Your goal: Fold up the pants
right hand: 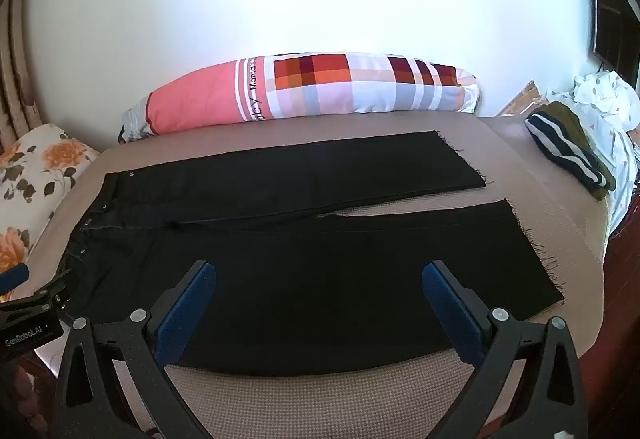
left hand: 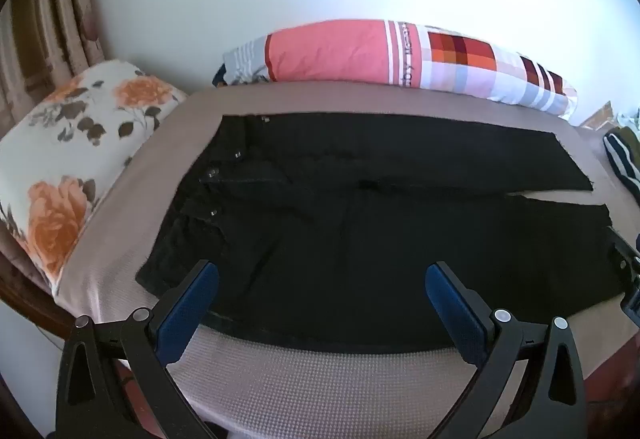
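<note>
Black pants lie flat and spread on the beige bed cover, waistband to the left, both legs running right with frayed hems. In the right wrist view the pants show both legs apart. My left gripper is open and empty, hovering over the near edge of the pants by the waist and hip. My right gripper is open and empty over the near leg. The left gripper's body shows at the left edge of the right wrist view.
A long pink and checked pillow lies along the white wall behind the pants. A floral pillow sits at the left. A striped dark garment and a white crumpled cloth lie at the right.
</note>
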Motion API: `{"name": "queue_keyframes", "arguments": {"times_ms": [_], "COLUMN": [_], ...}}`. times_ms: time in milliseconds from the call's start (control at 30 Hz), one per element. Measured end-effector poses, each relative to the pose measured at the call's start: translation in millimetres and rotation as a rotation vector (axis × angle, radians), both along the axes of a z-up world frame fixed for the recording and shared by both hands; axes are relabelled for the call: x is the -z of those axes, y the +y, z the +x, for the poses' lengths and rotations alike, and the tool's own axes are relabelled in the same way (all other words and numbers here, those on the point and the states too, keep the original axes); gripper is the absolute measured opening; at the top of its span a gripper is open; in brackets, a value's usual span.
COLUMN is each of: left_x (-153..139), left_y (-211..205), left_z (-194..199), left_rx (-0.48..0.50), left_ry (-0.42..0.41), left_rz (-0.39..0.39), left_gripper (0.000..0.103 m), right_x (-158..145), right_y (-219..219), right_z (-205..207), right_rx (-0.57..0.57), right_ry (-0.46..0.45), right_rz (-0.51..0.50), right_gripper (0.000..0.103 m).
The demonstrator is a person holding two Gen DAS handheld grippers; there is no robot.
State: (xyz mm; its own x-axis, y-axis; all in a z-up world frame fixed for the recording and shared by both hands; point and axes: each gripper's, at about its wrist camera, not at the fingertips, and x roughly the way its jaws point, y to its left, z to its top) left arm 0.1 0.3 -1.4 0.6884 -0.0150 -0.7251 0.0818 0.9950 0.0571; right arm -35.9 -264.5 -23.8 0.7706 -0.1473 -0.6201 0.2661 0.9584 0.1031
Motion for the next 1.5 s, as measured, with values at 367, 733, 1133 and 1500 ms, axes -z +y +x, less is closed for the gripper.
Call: {"name": "queue_keyframes", "arguments": {"times_ms": [367, 733, 1133, 1500], "left_x": [10.5, 16.8, 24.6, 30.5], "left_y": [4.5, 4.6, -11.0, -13.4], "left_z": [3.1, -3.8, -1.2, 1.4], "left_rx": [-0.007, 0.005, 0.086, 0.068], "left_ry": [0.048, 0.005, 0.037, 0.058], "left_rz": [-0.017, -0.043, -0.005, 0.013], "left_gripper": [0.103, 0.103, 0.103, 0.103], "right_x": [12.6, 9.4, 22.1, 24.2], "right_y": [-5.5, -5.7, -4.2, 1.1], "right_z": [0.1, 8.7, 15.0, 17.4], "right_rx": [0.025, 0.043, 0.03, 0.004], "right_ry": [0.015, 0.051, 0.095, 0.106], "right_rz": [0.012, -0.002, 0.007, -0.009], "right_gripper": [0.103, 0.103, 0.103, 0.103]}}
